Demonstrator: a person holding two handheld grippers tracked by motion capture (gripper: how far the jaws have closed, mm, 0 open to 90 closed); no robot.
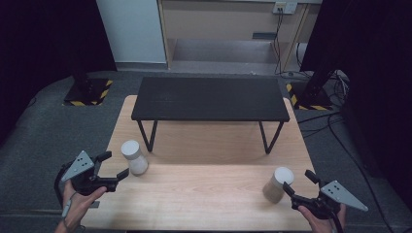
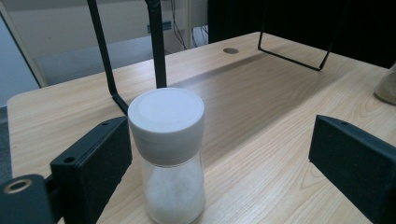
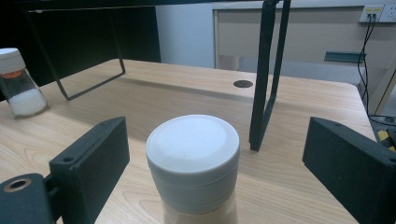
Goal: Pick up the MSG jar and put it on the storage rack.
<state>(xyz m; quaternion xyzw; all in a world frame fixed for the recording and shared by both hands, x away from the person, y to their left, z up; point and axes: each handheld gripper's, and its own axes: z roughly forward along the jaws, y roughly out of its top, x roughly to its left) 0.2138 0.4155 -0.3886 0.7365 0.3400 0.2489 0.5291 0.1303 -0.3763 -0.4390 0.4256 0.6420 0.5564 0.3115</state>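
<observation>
A glass shaker of white grains (image 1: 133, 156) with a white cap stands on the left of the wooden table (image 1: 194, 199). My left gripper (image 1: 116, 163) is open around it. In the left gripper view the shaker (image 2: 170, 154) stands between the jaws, close beside the left one with a wide gap to the right one. A white-capped shaker of tan powder (image 1: 277, 183) stands at the right. My right gripper (image 1: 297, 181) is open, and that shaker (image 3: 194, 163) sits between its jaws with a gap on each side.
A low black shelf (image 1: 210, 98) on thin metal legs spans the far half of the table. Its leg (image 3: 264, 74) rises just behind the tan shaker. A round cable hole (image 3: 243, 84) lies beyond. Striped stand bases (image 1: 87, 92) sit on the floor.
</observation>
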